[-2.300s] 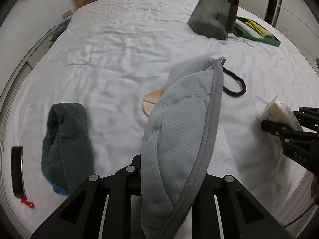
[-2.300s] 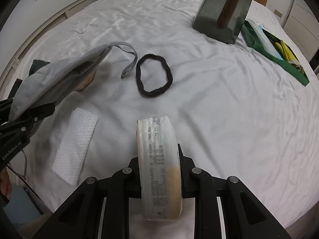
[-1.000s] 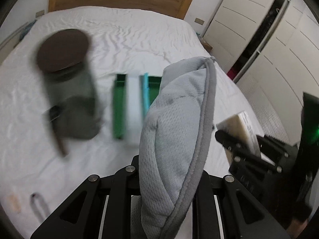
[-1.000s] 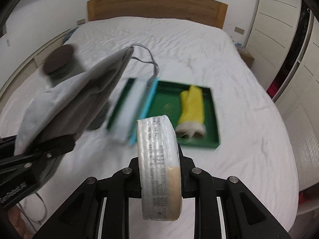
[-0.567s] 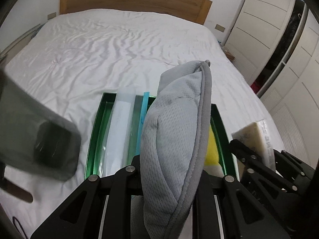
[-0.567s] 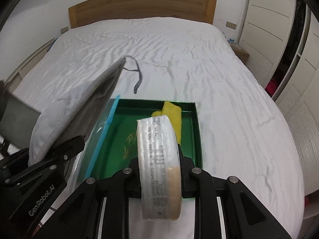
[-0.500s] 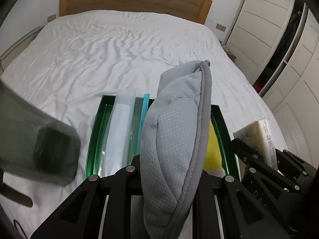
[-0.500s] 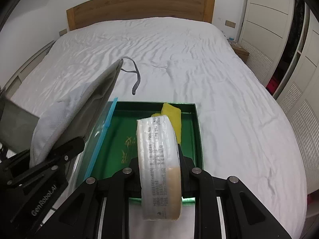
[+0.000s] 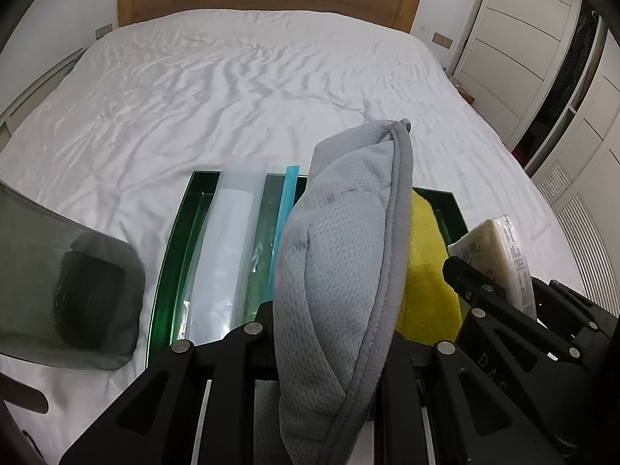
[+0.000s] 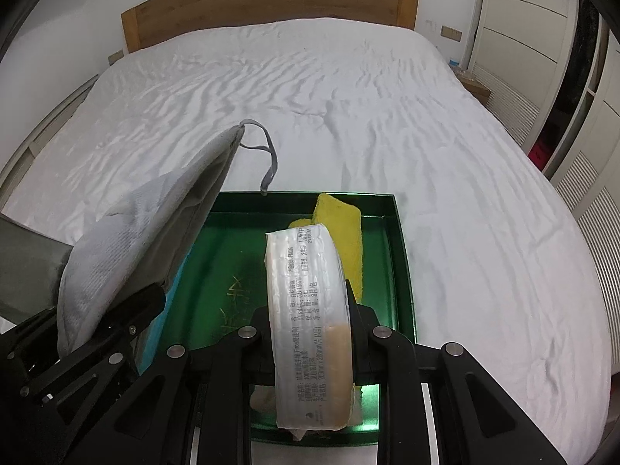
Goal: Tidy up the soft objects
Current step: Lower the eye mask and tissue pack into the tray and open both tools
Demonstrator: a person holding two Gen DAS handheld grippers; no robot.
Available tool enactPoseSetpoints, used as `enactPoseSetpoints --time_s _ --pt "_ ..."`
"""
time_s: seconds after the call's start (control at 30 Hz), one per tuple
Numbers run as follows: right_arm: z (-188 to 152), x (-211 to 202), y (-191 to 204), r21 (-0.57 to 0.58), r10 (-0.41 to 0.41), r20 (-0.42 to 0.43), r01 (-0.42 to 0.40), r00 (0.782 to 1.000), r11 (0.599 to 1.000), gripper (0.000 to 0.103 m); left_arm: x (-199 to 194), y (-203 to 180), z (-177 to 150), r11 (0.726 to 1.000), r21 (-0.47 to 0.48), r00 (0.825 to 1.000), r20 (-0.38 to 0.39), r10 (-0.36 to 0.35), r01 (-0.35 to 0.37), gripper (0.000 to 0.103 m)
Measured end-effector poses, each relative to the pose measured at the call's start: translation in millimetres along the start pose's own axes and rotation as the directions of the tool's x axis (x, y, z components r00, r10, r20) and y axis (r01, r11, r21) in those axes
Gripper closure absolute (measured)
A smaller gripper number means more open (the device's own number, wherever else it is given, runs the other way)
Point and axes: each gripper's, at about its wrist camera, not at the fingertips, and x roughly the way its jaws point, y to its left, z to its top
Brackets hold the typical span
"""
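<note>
Grippers hang side by side above a green tray [image 10: 403, 255] on the white bed [image 10: 348, 89], both pointing toward the wooden headboard [image 10: 271, 4]. The left gripper [image 9: 329, 333] is clamped on a grey padded cloth [image 9: 341, 255] that stands on edge between its fingers, its loop dangling past the tray's far rim. The right gripper [image 10: 310, 333] is closed around a wrapped pack of tissues [image 10: 310, 310], held upright over the tray, where a yellow cloth [image 10: 345, 228] and a clear bag [image 9: 228, 248] lie.
</note>
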Motion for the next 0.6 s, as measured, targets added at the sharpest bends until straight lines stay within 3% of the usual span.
enactPoseSetpoints --time_s 0.6 --pt "9.9 35.5 9.1 -0.008 -0.031 -0.046 0.031 0.998 0.999 0.081 28.1 9.2 1.0 1.000 0.005 0.998 -0.049 0.029 -0.028 0.088"
